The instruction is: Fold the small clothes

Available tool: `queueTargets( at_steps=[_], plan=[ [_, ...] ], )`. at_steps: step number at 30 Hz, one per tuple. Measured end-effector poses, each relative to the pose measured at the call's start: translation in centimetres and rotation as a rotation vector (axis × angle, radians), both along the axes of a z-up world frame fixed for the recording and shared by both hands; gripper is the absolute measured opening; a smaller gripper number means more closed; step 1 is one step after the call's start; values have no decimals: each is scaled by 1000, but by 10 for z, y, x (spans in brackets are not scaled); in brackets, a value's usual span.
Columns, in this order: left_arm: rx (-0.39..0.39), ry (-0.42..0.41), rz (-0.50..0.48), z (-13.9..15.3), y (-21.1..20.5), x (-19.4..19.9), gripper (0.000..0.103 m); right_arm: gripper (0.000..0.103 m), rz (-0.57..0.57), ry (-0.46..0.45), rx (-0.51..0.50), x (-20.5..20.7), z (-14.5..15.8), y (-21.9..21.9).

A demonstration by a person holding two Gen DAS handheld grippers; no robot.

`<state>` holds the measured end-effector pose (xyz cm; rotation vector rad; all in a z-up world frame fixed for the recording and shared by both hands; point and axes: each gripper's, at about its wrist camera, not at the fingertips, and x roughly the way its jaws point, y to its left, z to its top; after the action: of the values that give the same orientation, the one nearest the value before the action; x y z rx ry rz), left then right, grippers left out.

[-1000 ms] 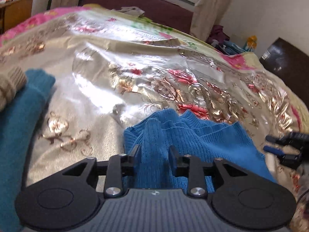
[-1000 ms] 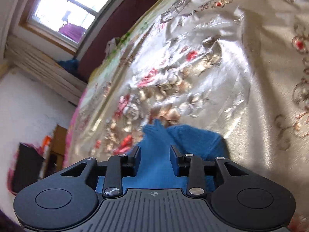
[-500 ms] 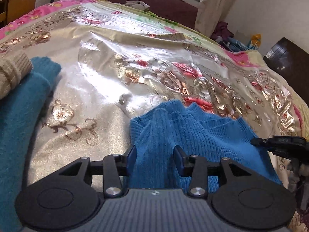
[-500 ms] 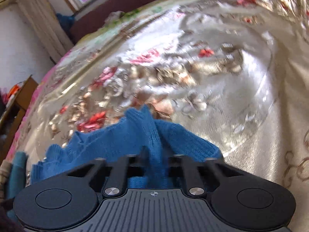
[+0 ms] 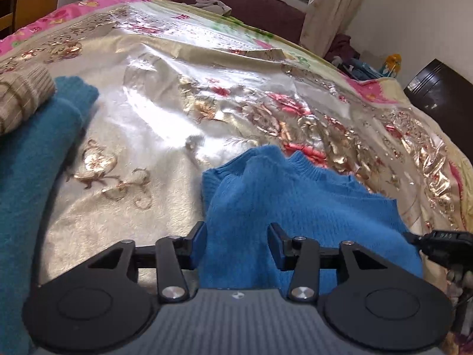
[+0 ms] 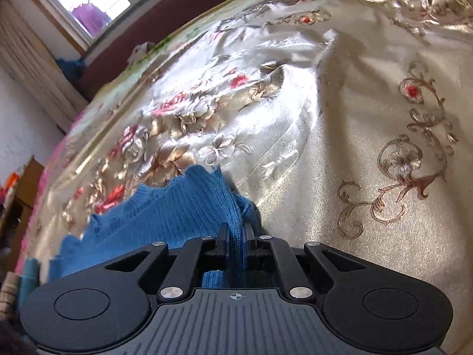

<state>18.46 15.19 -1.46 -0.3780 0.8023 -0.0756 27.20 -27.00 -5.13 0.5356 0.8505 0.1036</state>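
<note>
Left wrist view: left hand-held gripper (image 5: 236,244) jaws opening, blue sweater (image 5: 295,207) between them, pads clear. Right hand-held gripper (image 6: 235,247), half open a second ago, now clamps a sweater fold. Sweater's long axis runs 9 to 3 across bedspread (image 5: 165,112); open bed toward 12. Teal garment (image 5: 35,159) at 9.

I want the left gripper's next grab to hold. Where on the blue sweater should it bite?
Probably the near-left edge of the blue sweater, approached from the near side, pointing down. That edge lies just by the left gripper, whose jaws are opening; the right gripper already pinches the opposite side.
</note>
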Motion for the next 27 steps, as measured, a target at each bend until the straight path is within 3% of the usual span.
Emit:
queueTargets(
  at_steps=[4, 7, 9, 15, 19, 23, 27],
  plan=[
    [-33, 9, 21, -2, 4, 5, 50, 8, 15, 3, -27, 5, 5, 8],
    [-13, -3, 6, -2, -2, 8, 49, 8, 16, -18, -29, -1, 9, 7],
    [-6, -12, -20, 0, -7, 10, 42, 8, 23, -32, -36, -4, 12, 9],
    [-7, -13, -28, 2, -11, 18, 34, 10, 27, 13, -47, 4, 5, 11],
    [-23, -35, -15, 7, -7, 19, 25, 9, 17, -15, -40, -4, 8, 12],
    [-34, -89, -3, 16, -6, 17, 24, 8, -1, -66, -59, -16, 16, 9],
    [6, -39, 48, 4, -1, 20, 24, 10, -22, 5, -83, -11, 2, 6]
  ],
)
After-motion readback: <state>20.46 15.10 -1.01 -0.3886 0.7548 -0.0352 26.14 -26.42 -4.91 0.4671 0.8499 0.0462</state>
